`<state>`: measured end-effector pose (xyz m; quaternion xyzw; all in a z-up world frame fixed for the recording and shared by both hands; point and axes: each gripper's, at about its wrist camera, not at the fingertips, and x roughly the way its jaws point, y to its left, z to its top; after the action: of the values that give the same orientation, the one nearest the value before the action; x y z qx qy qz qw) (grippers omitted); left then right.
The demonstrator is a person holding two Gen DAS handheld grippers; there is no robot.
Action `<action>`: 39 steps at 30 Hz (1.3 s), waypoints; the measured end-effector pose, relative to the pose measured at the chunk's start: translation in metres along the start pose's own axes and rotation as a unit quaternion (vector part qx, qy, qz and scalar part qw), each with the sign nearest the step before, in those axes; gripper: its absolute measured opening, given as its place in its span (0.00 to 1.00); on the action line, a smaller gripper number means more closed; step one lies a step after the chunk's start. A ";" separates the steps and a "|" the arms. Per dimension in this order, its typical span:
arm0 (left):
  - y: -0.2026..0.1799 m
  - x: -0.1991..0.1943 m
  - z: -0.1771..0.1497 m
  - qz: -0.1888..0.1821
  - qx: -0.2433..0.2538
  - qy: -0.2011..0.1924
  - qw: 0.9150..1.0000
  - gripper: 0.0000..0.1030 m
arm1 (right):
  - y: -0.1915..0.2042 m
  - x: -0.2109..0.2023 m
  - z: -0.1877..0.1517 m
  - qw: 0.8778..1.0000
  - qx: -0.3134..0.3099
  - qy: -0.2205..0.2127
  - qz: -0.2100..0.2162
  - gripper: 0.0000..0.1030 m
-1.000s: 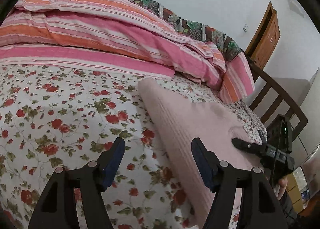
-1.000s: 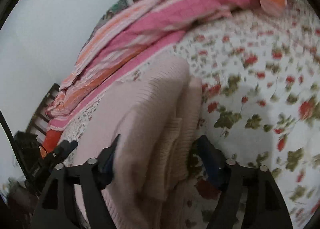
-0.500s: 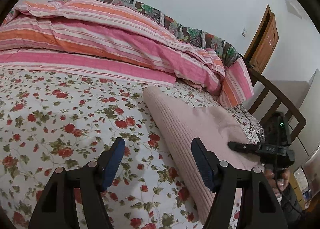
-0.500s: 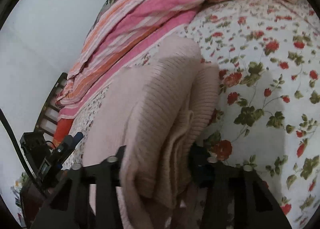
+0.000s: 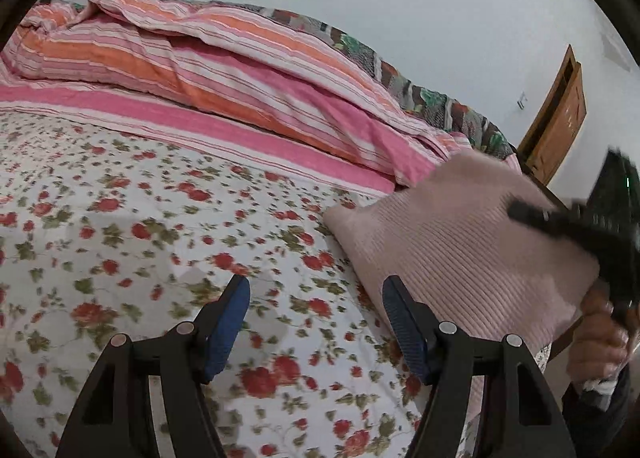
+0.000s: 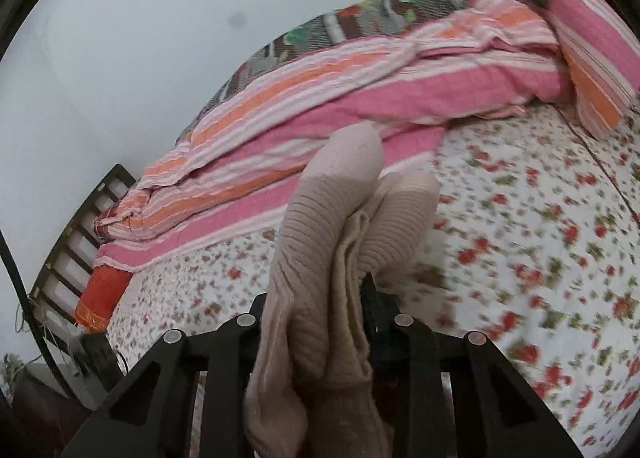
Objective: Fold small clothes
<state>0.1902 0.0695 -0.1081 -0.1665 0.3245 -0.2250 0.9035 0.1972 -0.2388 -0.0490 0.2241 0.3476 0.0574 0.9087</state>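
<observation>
Pinching bunched edge of pink knit garment [image 6: 320, 258] in right gripper [image 6: 320, 318], jaws just having been closing on it, lifting it off floral bedsheet [image 5: 160, 218], likely for next fold; keeping left gripper [image 5: 316, 318] spread, empty, hovering beside garment, ready to assist

Left hand-held gripper [image 5: 316, 300] gapes — pink sweater [image 5: 460, 250] beside it.
</observation>
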 end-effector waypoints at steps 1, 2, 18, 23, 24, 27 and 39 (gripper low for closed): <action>0.002 -0.002 0.001 0.001 0.000 -0.002 1.000 0.65 | 0.014 0.006 0.005 1.000 -0.005 0.001 0.001 0.28; 0.005 -0.003 0.001 0.003 -0.001 -0.003 1.000 0.65 | 0.022 0.010 0.008 1.000 -0.007 0.001 0.002 0.27; 0.017 0.003 0.010 0.014 -0.011 0.001 1.000 0.65 | -0.063 0.102 -0.022 0.992 0.113 0.048 0.030 0.30; -0.007 0.015 -0.001 0.006 0.042 0.027 0.999 0.65 | -0.072 0.075 -0.033 1.000 0.008 0.009 0.000 0.37; -0.012 0.017 -0.005 0.004 0.058 0.033 0.998 0.65 | -0.069 0.071 -0.034 1.000 -0.010 0.003 0.000 0.37; -0.027 0.017 -0.022 -0.012 0.109 0.052 0.993 0.65 | -0.067 0.061 -0.041 0.999 -0.049 -0.011 0.004 0.37; -0.051 0.036 -0.062 0.024 0.186 0.087 0.978 0.20 | -0.084 0.049 -0.043 0.999 -0.032 -0.010 0.042 0.37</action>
<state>0.1583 -0.0010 -0.1495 0.0323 0.3582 -0.2734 0.8921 0.2010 -0.2851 -0.1443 0.2095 0.3268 0.1043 0.9157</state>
